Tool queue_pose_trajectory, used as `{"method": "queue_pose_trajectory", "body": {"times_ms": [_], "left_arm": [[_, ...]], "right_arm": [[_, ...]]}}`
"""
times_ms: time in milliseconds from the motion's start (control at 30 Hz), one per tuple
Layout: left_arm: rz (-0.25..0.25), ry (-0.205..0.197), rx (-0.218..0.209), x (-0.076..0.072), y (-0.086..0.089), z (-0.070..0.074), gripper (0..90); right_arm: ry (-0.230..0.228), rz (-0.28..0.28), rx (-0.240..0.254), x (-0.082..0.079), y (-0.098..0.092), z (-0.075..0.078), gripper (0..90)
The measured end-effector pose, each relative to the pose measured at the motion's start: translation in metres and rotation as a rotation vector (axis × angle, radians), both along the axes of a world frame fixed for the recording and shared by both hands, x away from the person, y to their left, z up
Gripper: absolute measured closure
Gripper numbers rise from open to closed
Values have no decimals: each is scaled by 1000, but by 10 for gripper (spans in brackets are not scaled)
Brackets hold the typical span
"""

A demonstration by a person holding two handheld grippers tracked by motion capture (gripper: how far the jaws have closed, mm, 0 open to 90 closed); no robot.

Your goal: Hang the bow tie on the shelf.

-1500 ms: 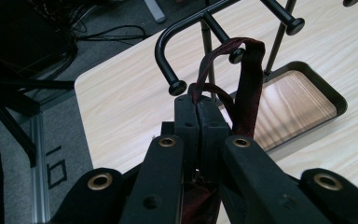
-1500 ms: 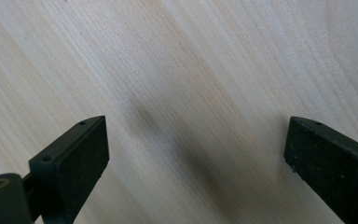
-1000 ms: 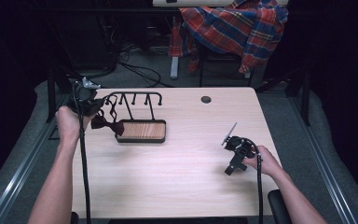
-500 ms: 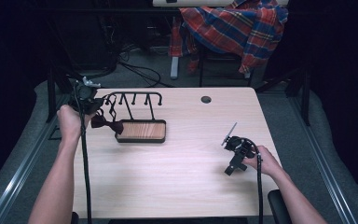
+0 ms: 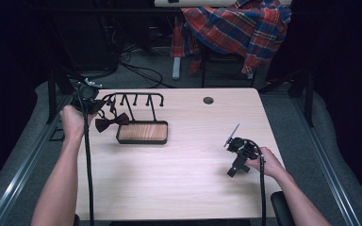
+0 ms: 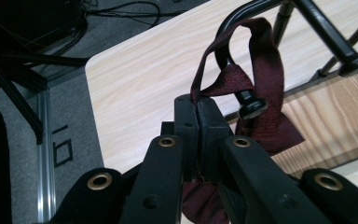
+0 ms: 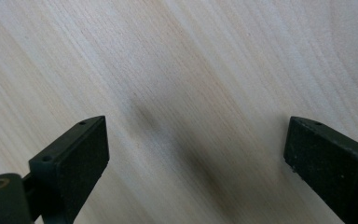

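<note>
A dark red bow tie point(image 5: 111, 122) hangs at the left end of a black hook rack point(image 5: 133, 97) that stands on a wooden base point(image 5: 142, 133). My left gripper point(image 5: 99, 106) is at that end, shut on the tie's strap. In the left gripper view the closed jaws of the left gripper point(image 6: 198, 106) pinch the strap point(image 6: 265, 56), which loops over the rack's curved end hook point(image 6: 251, 100), and the bow point(image 6: 275, 130) hangs behind it. My right gripper point(image 5: 235, 153) rests low over the table's right side. In its own view the right gripper point(image 7: 196, 154) is open above bare wood.
The light wooden table point(image 5: 184, 188) has a round cable hole point(image 5: 208, 100) near its far edge. Beyond it, a plaid shirt point(image 5: 238, 26) is draped over a chair. A metal rail point(image 5: 26, 165) runs along the floor on the left. Cables trail from both grippers.
My left gripper has shifted slightly down and toward the rack, still pinching the strap. The right gripper has stayed put.
</note>
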State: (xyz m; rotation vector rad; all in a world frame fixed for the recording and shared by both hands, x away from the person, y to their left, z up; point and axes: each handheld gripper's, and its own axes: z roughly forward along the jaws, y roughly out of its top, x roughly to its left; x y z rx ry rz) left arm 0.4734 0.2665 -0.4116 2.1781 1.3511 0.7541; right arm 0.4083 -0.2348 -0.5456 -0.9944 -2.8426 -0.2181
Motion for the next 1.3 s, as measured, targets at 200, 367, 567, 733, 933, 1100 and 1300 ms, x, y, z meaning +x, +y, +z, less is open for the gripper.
{"method": "queue_pose_trajectory", "body": {"times_ms": [200,367,567,733,933,1100,1300], "left_arm": [[9,-14,-3,5,0,-2,883],[10,-18,-7,7,1,-6,878],[19,-3,-7,9,3,-12,865],[23,12,-21,8,7,-21,838],[24,29,-34,8,9,-28,792],[19,33,-42,7,9,-30,735],[63,37,-37,5,11,-31,477]], "right_arm": [[0,-1,-2,0,0,0,64],[1,2,-3,0,0,0,64],[1,4,-4,0,1,0,64],[4,6,-4,-1,1,0,64],[5,7,-7,0,1,-1,64],[7,7,-8,0,1,-1,64],[5,10,-6,0,1,-1,64]]}}
